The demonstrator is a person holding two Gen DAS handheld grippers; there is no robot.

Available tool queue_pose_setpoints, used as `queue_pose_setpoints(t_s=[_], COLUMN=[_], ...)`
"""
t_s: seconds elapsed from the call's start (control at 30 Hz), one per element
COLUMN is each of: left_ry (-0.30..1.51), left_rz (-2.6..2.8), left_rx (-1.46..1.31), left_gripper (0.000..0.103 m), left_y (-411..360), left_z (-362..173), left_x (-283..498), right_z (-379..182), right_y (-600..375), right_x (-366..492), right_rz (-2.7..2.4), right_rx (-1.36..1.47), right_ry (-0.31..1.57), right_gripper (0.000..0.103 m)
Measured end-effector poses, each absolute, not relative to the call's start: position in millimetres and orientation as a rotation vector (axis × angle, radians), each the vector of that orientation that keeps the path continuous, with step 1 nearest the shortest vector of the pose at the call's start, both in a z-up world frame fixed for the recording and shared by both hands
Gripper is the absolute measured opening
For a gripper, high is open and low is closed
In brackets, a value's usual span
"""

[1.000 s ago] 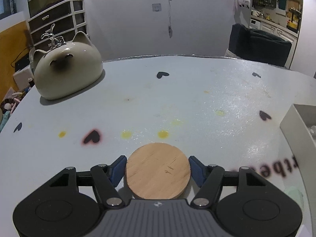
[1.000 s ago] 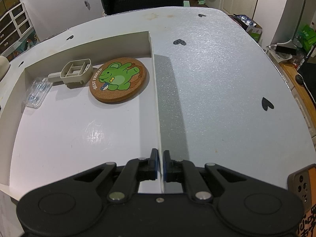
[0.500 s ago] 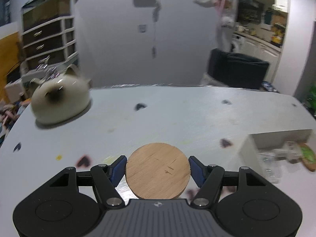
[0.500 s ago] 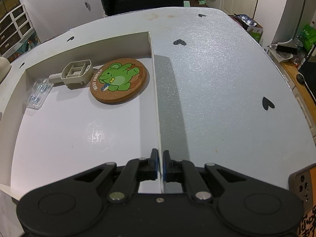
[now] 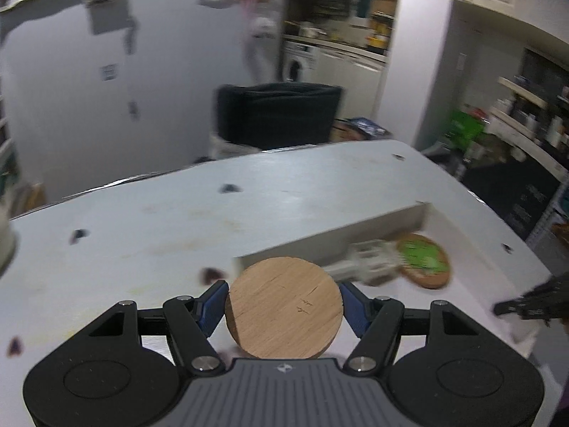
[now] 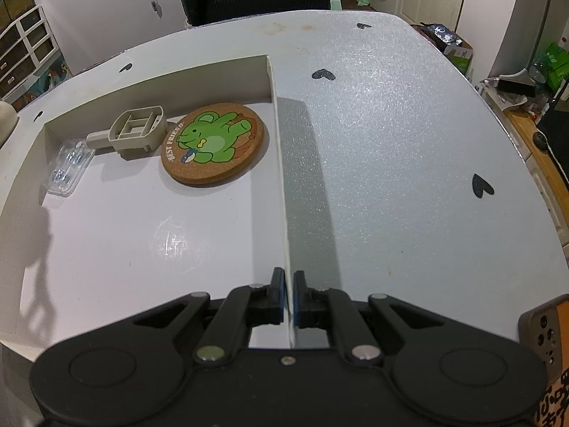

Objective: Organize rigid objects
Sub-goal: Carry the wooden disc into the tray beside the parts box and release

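Shallow white tray (image 6: 149,249), its side wall pinched in the closed right gripper (image 6: 288,295), awaits the round wooden coaster (image 5: 284,307) clamped in the left gripper (image 5: 284,311) beside its corner; next, lowering it onto bare floor

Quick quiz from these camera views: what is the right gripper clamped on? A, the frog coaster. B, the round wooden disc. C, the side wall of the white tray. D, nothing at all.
C: the right gripper is shut on the thin side wall of the white tray, while the frog coaster lies untouched inside and the wooden disc sits in the left gripper.
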State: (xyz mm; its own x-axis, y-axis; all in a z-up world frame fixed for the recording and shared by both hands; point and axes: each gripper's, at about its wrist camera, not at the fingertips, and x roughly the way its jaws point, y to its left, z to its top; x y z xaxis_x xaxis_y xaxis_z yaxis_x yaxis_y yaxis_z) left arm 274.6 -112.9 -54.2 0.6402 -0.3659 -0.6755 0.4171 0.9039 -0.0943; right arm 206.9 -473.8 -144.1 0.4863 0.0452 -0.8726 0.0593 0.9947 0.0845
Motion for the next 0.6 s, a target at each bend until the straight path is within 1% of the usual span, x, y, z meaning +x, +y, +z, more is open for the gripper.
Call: queue_pose_setpoints(t_s=[0.3,0.6], left_ry=[0.846,0.936], left_rz=[-0.554,-0.574], left_rx=[0.121,0.124], left_gripper=[0.068,0.068], left_y=[-182,-221], left_z=[-80,-107], left_x=[281,303], right_z=[-144,-145], right_y=[-474,-476], right_x=[207,207], right_rz=[-0.007,-0.002], right_rx=[0.108,0.115], right_ry=[1.066,1.066], right_gripper=[0.005,0.005])
